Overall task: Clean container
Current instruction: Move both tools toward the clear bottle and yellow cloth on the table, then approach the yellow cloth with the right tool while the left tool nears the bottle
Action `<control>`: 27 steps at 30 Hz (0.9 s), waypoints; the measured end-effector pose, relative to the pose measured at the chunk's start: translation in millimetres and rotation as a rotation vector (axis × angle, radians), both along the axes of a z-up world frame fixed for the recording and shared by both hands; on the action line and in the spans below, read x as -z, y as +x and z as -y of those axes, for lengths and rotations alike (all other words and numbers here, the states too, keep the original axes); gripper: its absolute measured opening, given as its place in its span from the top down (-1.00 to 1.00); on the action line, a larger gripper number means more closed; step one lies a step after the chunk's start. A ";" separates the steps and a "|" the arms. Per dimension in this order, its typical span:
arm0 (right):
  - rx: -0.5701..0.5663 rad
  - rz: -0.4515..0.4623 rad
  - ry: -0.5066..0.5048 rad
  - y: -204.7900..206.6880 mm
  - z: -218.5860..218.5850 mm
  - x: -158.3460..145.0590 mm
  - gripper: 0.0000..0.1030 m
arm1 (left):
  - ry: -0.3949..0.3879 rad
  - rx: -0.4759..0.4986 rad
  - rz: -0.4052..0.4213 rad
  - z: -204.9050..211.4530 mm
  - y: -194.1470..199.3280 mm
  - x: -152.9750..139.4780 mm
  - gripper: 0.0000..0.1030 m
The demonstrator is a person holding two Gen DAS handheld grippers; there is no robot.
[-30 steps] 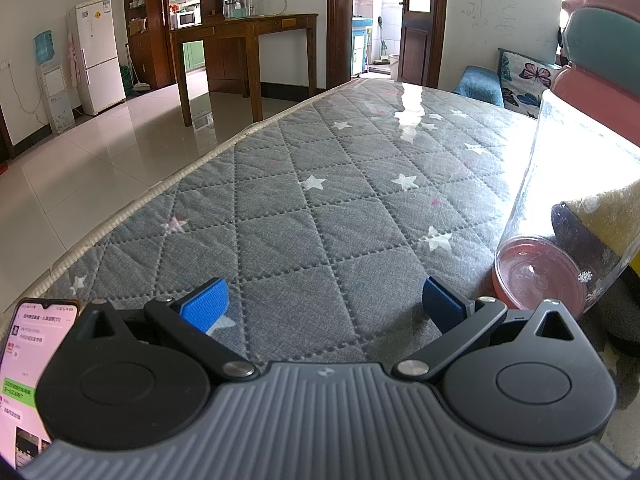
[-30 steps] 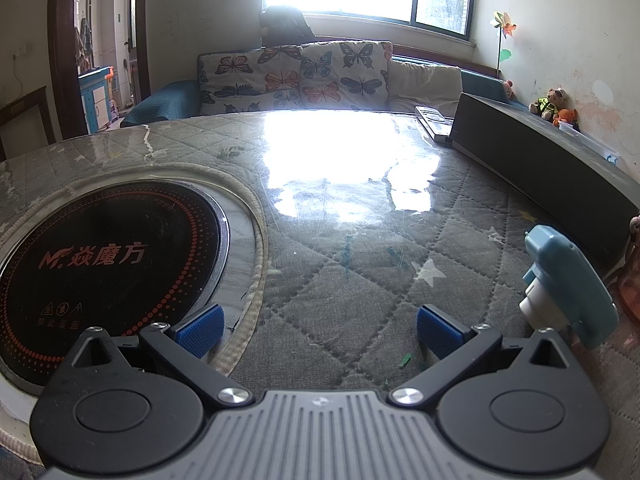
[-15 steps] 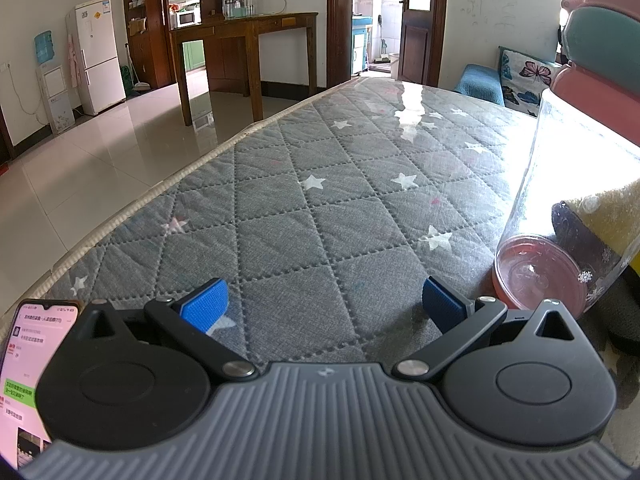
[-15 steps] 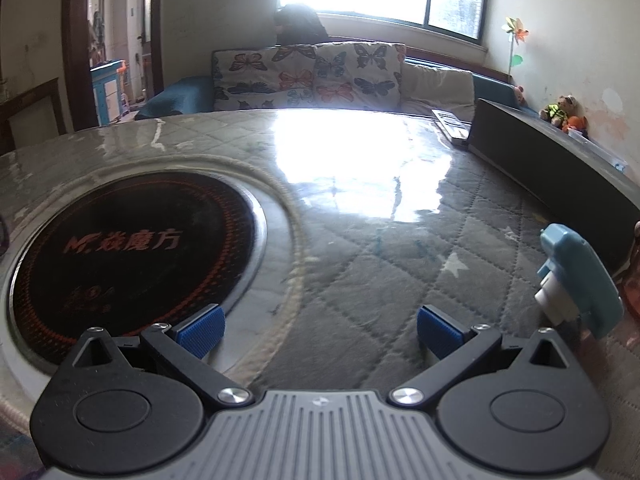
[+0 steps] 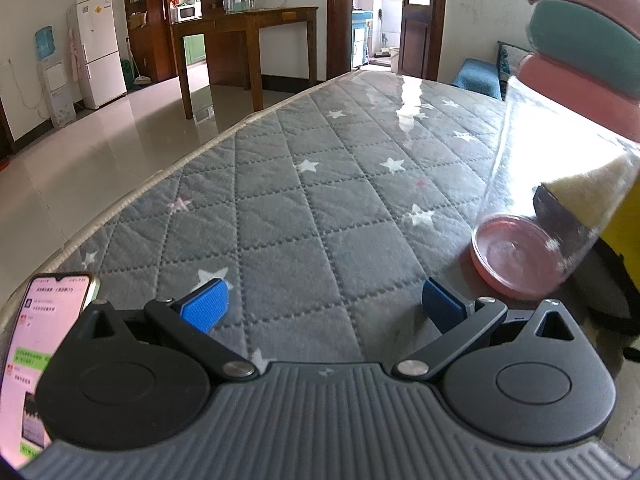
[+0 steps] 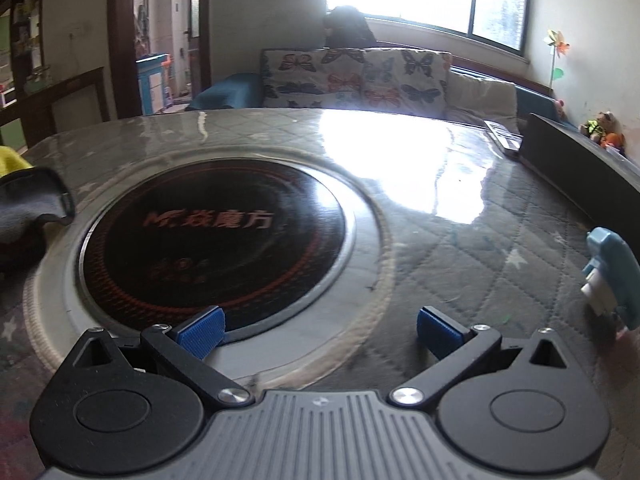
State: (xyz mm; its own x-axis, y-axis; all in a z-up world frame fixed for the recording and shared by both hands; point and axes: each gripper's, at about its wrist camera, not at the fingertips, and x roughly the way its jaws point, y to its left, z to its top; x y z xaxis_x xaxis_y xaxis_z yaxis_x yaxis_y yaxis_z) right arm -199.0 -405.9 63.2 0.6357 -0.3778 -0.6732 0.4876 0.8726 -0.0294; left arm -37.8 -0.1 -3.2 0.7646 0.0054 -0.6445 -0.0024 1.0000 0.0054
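A clear plastic container (image 5: 560, 184) with a pink bottom (image 5: 516, 254) lies on its side on the quilted table, to the right in the left wrist view. Behind it sit a dark cloth and a yellow cloth (image 5: 624, 220). My left gripper (image 5: 322, 308) is open and holds nothing, its right finger close to the container's pink bottom. My right gripper (image 6: 320, 326) is also open and empty, above the rim of a round black induction cooktop (image 6: 212, 236). A dark cloth (image 6: 32, 204) with a yellow one behind it lies at the left edge of the right wrist view.
A phone (image 5: 44, 348) with a lit screen lies at the table's near left corner. A light blue and white plastic piece (image 6: 612, 276) stands to the right of my right gripper. A long dark box (image 6: 580, 160) runs along the table's far right edge. Stacked pink and teal bowls (image 5: 588, 52) loom at upper right.
My right gripper has swung left: the cooktop has shifted to the middle of its view and the cloths have come in at the left. The left gripper has barely moved.
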 end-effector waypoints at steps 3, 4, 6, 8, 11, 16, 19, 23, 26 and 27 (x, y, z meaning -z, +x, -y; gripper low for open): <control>-0.016 0.009 0.009 0.3 -6.2 -1.2 -1.00 | -0.005 -0.002 -0.005 -2.5 -8.2 1.8 -1.00; -0.022 0.011 0.009 1.0 -8.6 -1.3 -1.00 | -0.005 -0.001 -0.006 -2.6 -10.9 2.4 -1.00; -0.038 0.014 0.010 1.3 -14.3 -1.9 -1.00 | 0.001 0.006 -0.006 -2.4 -18.4 2.6 -1.00; -0.049 0.017 0.011 0.8 -18.3 -2.9 -1.00 | 0.010 0.015 -0.003 -1.7 -25.5 3.4 -1.00; -0.077 0.029 0.021 0.2 -25.2 -5.4 -1.00 | 0.019 0.027 0.003 -0.7 -36.0 4.6 -1.00; -0.122 0.039 0.018 -0.3 -37.6 -8.5 -1.00 | 0.005 0.043 0.014 -0.2 -48.5 2.8 -1.00; -0.147 0.047 0.019 -2.0 -45.1 -10.8 -1.00 | 0.001 0.048 0.020 -0.6 -55.9 2.9 -1.00; -0.167 0.051 0.023 -3.8 -51.3 -12.5 -1.00 | -0.001 0.057 0.027 -0.9 -65.5 3.7 -1.00; -0.185 0.052 0.026 -4.2 -56.4 -12.8 -1.00 | -0.010 0.063 0.022 -1.7 -73.5 4.2 -1.00; -0.192 0.051 0.025 -4.2 -59.2 -12.6 -1.00 | -0.011 0.065 0.022 -1.3 -76.7 4.2 -1.00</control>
State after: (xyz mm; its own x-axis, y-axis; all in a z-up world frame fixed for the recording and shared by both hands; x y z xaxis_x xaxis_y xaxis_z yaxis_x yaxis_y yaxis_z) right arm -203.3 -346.7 75.8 0.7280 -0.2301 -0.6458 0.3127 0.9498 0.0141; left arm -114.5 1.2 -7.5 0.7771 -0.0521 -0.6273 0.0627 0.9980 -0.0052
